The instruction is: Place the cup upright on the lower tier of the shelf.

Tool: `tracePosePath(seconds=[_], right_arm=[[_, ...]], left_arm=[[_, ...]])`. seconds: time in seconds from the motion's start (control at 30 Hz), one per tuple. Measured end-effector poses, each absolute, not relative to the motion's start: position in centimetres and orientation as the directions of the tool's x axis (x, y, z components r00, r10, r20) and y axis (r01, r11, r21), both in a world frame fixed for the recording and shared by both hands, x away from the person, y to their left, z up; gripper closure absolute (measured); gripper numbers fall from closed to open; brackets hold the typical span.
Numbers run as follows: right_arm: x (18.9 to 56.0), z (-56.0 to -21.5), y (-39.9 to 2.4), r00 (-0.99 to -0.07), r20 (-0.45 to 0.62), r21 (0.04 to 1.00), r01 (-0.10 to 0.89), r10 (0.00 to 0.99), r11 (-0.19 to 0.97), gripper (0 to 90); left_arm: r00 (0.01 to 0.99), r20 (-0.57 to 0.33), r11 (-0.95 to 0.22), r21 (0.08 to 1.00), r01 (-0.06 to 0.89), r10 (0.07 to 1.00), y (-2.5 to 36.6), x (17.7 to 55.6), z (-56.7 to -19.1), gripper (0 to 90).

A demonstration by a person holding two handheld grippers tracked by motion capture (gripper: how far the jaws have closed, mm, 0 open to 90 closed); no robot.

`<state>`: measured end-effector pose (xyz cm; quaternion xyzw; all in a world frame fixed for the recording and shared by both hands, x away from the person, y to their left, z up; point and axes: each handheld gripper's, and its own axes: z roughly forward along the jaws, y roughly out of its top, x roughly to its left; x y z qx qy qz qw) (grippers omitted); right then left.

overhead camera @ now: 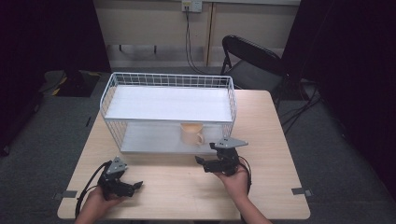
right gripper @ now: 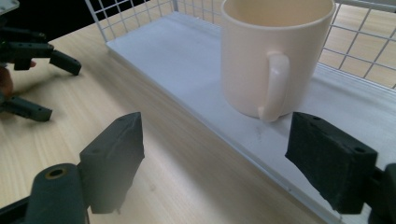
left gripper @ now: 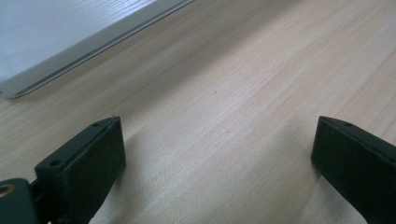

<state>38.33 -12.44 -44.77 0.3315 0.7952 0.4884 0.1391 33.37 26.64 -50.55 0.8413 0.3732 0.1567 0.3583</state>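
Since the cream mug (right gripper: pixel 271 56) already stands upright on the lower shelf (overhead camera: pixel 154 140) of the wire rack (overhead camera: pixel 112 93), the placing looks done to me. The right gripper (right gripper: pixel 212 161) has its jaws wide apart, just before the mug, holding nothing. The left gripper (left gripper: pixel 217 161) rests apart too, empty, above the table (overhead camera: pixel 187 191). The upper shelf (overhead camera: pixel 168 103) partly hides the mug from above.

High view: table (overhead camera: pixel 275 140) evenly lit from above, surroundings near black; image soft, slightly grainy; left gripper view: diffuse light, faint shadows beside the near jaws – far wood blurred; right gripper view: mug (right gripper: pixel 273 51) sharp and bright, foreground jaws soft, dark upper-left corner.
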Motion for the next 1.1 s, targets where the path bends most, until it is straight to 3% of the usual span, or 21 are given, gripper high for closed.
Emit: tracePosePath(seconds=[0.27, 1.1], right_arm=[[37.4, -44.9, -13.4, -0.791, 0.086, 0.867, 0.359, 0.606, 0.345, 15.6], [35.5, -45.1, -17.2, -0.824, 0.058, 0.847, 0.340, 0.564, 0.409, 15.1]], left_arm=[[0.671, -0.007, -0.461, 0.722, 0.517, 0.741, 26.6, 33.3, -50.6, 2.6], [0.672, -0.007, -0.462, 0.721, 0.516, 0.741, 26.6, 33.3, -50.6, 2.4]])
